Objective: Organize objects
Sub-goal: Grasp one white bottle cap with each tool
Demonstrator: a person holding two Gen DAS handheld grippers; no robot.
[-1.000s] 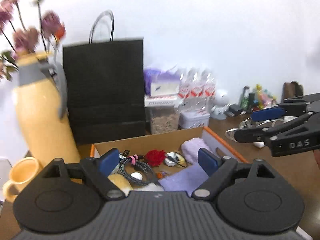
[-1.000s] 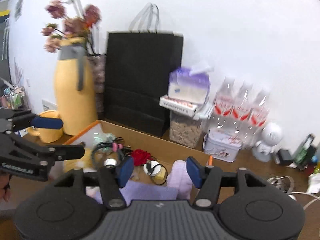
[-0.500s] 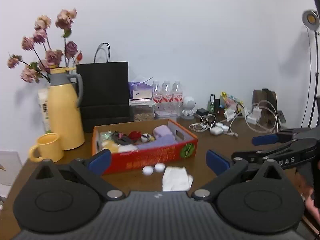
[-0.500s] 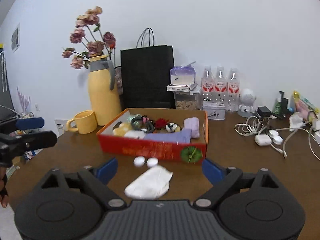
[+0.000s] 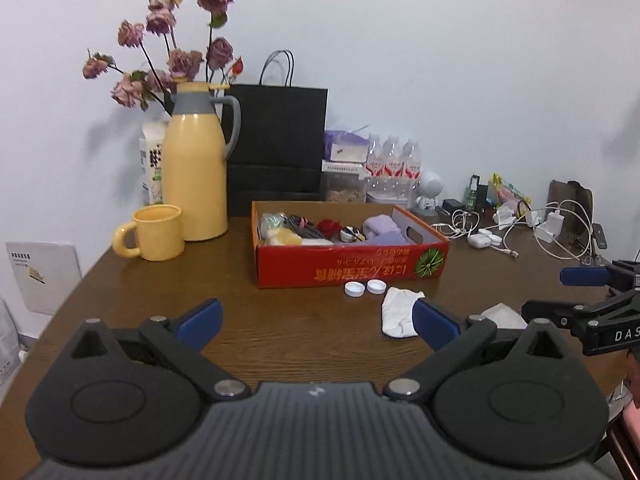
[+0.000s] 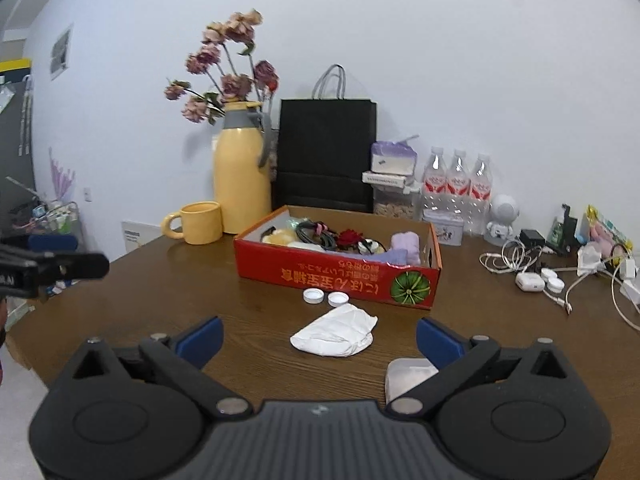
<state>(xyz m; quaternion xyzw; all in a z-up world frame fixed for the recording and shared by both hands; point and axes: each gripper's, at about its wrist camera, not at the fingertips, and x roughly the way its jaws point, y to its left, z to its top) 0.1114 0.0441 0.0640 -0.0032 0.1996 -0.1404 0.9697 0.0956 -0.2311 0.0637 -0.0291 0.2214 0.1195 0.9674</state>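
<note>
Red cardboard box mid-table, crammed with cables and cloths; two white bottle caps and crumpled tissue just before it; both grippers agape, empty; dark wooden table; yellow thermos, black paper bag against white wall.

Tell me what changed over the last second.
Both grippers pulled back from over the red box to the near table edge, and their jaws opened wider. The left gripper and right gripper hold nothing. Box, bottle caps and white cloth stayed put.
</note>
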